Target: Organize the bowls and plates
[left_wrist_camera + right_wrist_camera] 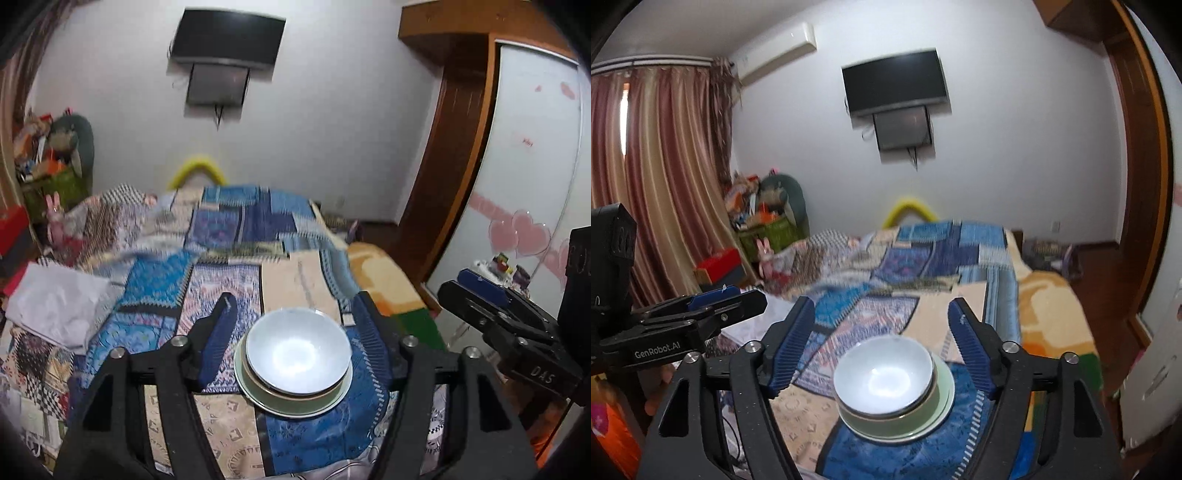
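Patchwork bedspread (pixel 162 280) carries the stack: white bowl (pixel 298 350) nested in a green bowl (pixel 886 417) on a green plate (pixel 295 404). Left gripper (pixel 295 310) and right gripper (pixel 882 314) both hover spread wide, holding nothing. Probably near done; if lifting, grab the plate rim level so the bowls don't slide.

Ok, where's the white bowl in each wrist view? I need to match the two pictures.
Left wrist: white bowl sits low and centre, topping the stack on the green plate, between the open left gripper fingers.
Right wrist: white bowl low and centre, between the open right gripper fingers.
Shared landmark: the wall television, above the bowl in both.
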`<action>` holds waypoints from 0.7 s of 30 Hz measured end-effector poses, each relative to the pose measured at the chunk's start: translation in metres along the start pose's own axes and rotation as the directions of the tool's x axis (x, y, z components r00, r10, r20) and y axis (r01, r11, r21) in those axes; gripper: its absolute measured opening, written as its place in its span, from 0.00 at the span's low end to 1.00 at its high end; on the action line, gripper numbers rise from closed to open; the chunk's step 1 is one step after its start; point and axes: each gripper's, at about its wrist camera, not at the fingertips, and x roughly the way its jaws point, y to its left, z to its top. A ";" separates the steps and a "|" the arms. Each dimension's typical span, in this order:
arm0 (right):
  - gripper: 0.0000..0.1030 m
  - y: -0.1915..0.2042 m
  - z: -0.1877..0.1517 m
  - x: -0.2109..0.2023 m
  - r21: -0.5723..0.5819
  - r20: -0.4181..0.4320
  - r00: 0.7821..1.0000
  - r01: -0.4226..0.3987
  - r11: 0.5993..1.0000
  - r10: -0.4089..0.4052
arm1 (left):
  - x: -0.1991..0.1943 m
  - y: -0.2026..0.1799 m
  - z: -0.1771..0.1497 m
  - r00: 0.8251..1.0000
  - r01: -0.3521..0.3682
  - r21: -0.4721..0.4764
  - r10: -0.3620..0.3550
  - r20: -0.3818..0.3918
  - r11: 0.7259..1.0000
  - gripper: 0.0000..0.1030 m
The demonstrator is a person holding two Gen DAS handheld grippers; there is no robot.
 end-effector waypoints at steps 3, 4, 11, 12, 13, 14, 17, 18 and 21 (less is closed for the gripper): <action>0.81 0.004 0.003 -0.012 -0.007 0.042 0.999 -0.001 1.000 0.001 | -0.022 -0.006 0.001 0.998 -0.024 0.022 0.022 0.065 0.999 0.71; 0.82 0.005 0.003 -0.014 -0.008 0.055 0.999 -0.001 1.000 0.001 | -0.027 -0.006 0.001 0.997 -0.026 0.026 0.024 0.080 0.999 0.78; 0.97 0.008 0.005 -0.022 -0.014 0.109 0.994 -0.001 1.000 0.003 | -0.052 -0.009 0.001 0.984 -0.060 0.051 0.050 0.173 0.997 0.97; 0.99 0.008 0.005 -0.024 -0.011 0.118 0.993 0.000 1.000 0.001 | -0.054 -0.009 0.000 0.982 -0.061 0.050 0.051 0.181 0.997 0.98; 0.99 0.007 0.005 -0.025 -0.009 0.125 0.992 0.002 1.000 -0.001 | -0.056 -0.009 0.000 0.981 -0.063 0.050 0.053 0.189 0.997 0.99; 0.99 0.007 0.006 -0.026 -0.008 0.131 0.991 0.005 1.000 -0.004 | -0.057 -0.009 0.000 0.979 -0.070 0.052 0.058 0.197 0.996 0.99; 0.99 0.007 0.007 -0.025 -0.005 0.135 0.991 0.011 1.000 -0.010 | -0.060 -0.010 -0.002 0.976 -0.079 0.062 0.065 0.210 0.995 1.00; 0.99 0.008 0.007 -0.026 -0.003 0.135 0.991 0.012 1.000 -0.011 | -0.061 -0.010 -0.003 0.975 -0.082 0.065 0.067 0.211 0.995 1.00; 0.99 0.009 0.006 -0.027 -0.004 0.133 0.991 0.015 1.000 -0.014 | -0.062 -0.012 -0.005 0.974 -0.088 0.072 0.071 0.215 0.993 1.00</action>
